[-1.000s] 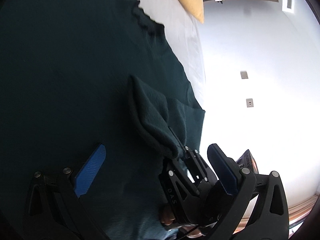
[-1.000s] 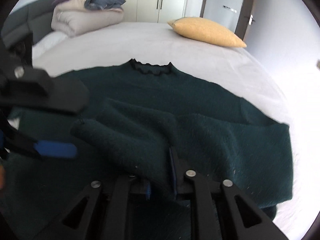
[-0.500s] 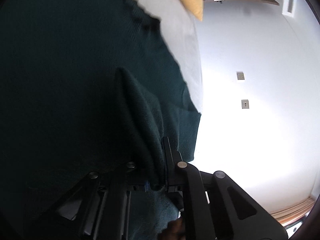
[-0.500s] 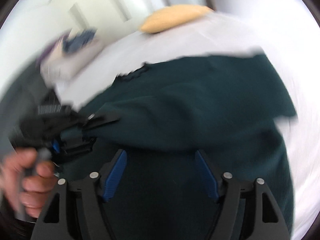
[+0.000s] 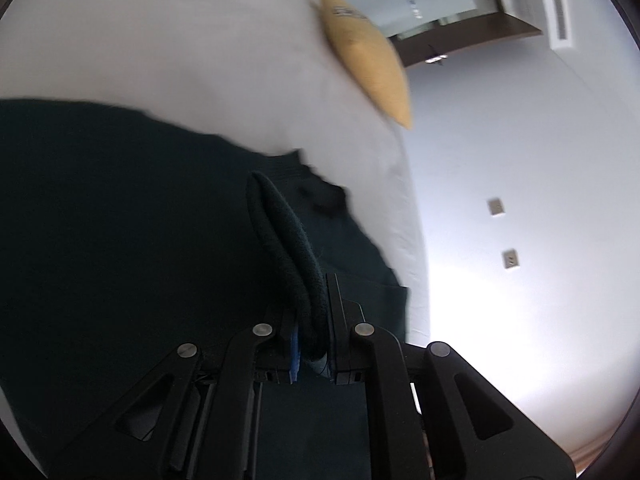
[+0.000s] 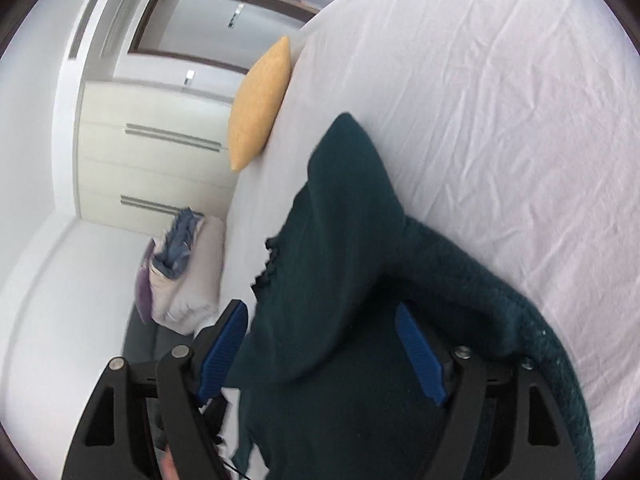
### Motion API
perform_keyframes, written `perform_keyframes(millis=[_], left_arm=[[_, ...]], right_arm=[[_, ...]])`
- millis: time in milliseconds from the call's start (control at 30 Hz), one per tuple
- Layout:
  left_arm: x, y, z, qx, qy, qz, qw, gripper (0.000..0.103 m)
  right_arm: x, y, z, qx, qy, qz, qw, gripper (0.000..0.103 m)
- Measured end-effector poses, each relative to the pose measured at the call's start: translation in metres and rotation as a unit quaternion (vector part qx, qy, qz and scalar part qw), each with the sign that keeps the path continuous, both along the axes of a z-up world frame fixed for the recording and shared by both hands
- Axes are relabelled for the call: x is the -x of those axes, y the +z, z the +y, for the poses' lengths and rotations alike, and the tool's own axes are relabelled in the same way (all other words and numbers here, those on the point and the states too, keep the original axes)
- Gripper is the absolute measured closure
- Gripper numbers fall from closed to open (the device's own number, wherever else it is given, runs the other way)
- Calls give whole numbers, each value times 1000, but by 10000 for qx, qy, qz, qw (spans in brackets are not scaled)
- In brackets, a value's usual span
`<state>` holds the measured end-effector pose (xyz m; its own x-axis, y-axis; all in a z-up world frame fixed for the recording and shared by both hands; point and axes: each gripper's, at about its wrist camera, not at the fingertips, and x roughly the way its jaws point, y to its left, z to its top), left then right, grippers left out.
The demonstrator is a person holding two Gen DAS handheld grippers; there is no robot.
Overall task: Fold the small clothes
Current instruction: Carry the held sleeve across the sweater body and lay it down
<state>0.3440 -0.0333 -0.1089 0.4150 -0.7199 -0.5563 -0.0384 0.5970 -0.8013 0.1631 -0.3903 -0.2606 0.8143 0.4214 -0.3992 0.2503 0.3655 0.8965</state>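
Observation:
A dark green knit sweater [image 5: 120, 220] lies on a white bed [image 5: 180, 40]. My left gripper [image 5: 310, 320] is shut on the sweater's sleeve [image 5: 280, 240], which stands up as a folded ridge between the jaws. In the right wrist view the sweater [image 6: 344, 240] hangs and drapes in front of the camera, its frilled neckline [image 6: 268, 264] at the left. My right gripper [image 6: 320, 344] is open, its blue pads [image 6: 420, 356] on either side of the cloth without pinching it.
A yellow pillow [image 5: 368, 56] lies at the far side of the bed, also in the right wrist view [image 6: 260, 104]. Folded bedding [image 6: 184, 264] is stacked near white wardrobes [image 6: 152, 152]. A white wall with sockets [image 5: 510, 258] is to the right.
The right gripper let go of the sleeve and opened; the left gripper closed on it. Both views have since swung, and the sleeve has been carried across the sweater.

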Motion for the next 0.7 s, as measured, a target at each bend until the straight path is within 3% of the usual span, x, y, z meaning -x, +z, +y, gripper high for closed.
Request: perform_keyframes(millis=[167, 433, 567, 700], left_arm=[[-3, -27, -5, -350, -14, 137, 9993, 95], [-3, -38, 4, -797, -138, 169, 9966, 94], [7, -41, 9, -1133, -238, 243, 9930, 92], [36, -28, 22, -1783, -20, 109, 9839, 92]], right_arm=[[-4, -6, -10, -384, -275, -81, 9989, 24], [5, 2, -12, -110, -128, 105, 9998, 24], [6, 26, -2, 133, 194, 44, 9997, 23], [0, 53, -4, 547, 298, -200, 9979, 23]])
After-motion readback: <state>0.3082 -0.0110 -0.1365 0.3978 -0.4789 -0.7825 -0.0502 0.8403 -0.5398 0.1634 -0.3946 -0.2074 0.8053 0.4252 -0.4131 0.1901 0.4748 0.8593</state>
